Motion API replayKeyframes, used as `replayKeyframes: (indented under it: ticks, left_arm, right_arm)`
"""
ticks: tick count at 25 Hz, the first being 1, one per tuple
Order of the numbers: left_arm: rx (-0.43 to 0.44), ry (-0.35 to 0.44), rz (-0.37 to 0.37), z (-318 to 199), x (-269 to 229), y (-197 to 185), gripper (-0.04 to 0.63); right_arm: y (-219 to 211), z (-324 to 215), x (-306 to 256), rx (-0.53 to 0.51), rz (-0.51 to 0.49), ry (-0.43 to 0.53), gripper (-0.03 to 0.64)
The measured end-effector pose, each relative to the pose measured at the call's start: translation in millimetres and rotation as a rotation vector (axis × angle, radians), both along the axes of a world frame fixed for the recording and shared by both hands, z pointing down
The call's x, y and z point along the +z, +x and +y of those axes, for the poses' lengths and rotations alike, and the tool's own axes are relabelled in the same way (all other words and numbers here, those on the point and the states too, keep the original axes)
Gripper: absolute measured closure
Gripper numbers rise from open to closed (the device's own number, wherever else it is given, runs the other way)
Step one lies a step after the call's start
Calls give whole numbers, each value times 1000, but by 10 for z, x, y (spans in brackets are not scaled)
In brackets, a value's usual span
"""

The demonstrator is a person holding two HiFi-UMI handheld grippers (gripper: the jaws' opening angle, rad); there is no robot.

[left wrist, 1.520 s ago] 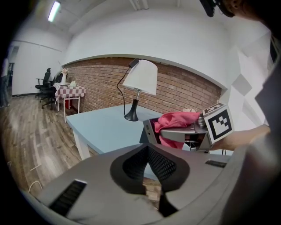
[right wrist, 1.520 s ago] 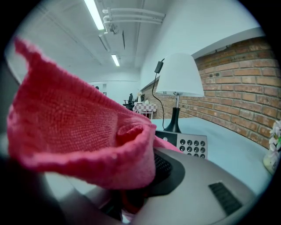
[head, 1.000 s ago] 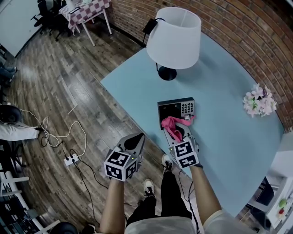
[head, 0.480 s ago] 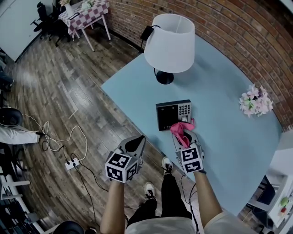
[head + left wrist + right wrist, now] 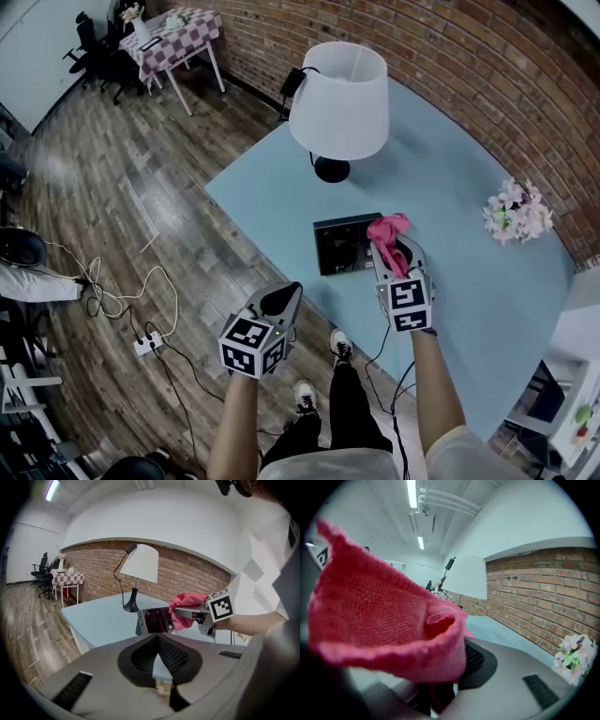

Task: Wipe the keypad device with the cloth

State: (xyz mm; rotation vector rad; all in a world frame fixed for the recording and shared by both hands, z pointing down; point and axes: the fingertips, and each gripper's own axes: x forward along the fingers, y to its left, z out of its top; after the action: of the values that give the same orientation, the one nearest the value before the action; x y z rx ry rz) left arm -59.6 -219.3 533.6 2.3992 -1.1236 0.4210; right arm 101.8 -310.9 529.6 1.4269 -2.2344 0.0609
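Observation:
The dark keypad device (image 5: 343,246) lies near the front edge of the light blue table (image 5: 450,178). My right gripper (image 5: 392,251) is shut on a pink cloth (image 5: 387,232) and holds it over the device's right end; whether the cloth touches the device is unclear. In the right gripper view the cloth (image 5: 384,625) fills the left half and hides the jaws. My left gripper (image 5: 280,297) hangs off the table's front edge above the wooden floor, shut and empty. The left gripper view shows the device (image 5: 152,620) and cloth (image 5: 186,609) beyond its closed tips (image 5: 159,641).
A white-shaded lamp (image 5: 339,89) on a black base stands on the table behind the device. A small bunch of flowers (image 5: 514,211) sits at the table's right by the brick wall. Cables and a power strip (image 5: 145,328) lie on the floor at left.
My right gripper has carried the pink cloth from the device's front edge away from me and to the right, over the keypad end. The left gripper has stayed where it was.

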Motion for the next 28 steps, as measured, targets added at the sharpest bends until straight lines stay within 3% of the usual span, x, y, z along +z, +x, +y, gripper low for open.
replayKeyframes:
  ticks: [5, 15, 28]
  left_arm:
    - [5, -14, -13, -63, 75, 40, 575]
    - [-8, -43, -13, -134, 219, 112, 575]
    - [-44, -61, -14, -123, 262, 69, 575]
  right_arm:
    - [-115, -119, 204, -89, 49, -37, 483]
    - [-137, -8, 412, -192, -14, -119, 484]
    - [-90, 195, 703, -188, -53, -209, 485]
